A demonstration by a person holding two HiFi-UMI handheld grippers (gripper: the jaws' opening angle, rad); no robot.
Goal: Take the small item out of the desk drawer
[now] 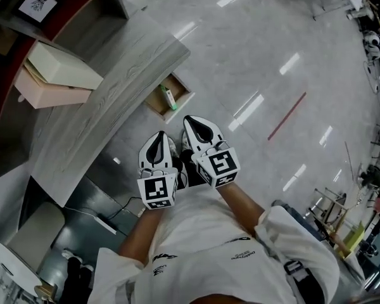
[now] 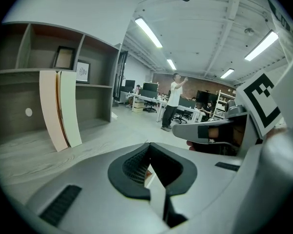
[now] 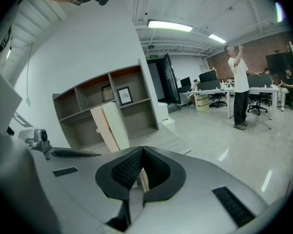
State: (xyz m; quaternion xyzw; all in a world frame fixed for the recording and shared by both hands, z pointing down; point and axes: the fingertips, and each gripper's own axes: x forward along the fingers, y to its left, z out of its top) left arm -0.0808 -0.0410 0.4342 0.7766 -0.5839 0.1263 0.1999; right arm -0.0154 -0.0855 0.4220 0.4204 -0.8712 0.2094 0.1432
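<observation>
Nearest is the person's white shirt (image 1: pixel 202 233); its small black print is too tiny to read. Just past it, the left tool (image 1: pixel 157 137) and the right tool (image 1: pixel 196 120) sit side by side, both pinched closed with nothing in them. Beyond their tips, the drawer (image 1: pixel 159 105) stands open from the gray wood worktop (image 1: pixel 107 81), and the small green and white item (image 1: pixel 170 97) lies inside. 2 flat boxes (image 1: pixel 57 75), cream and pink, stand farther left on the worktop. The shiny gray floor (image 1: pixel 253 62) has a red line (image 1: pixel 286 116).
</observation>
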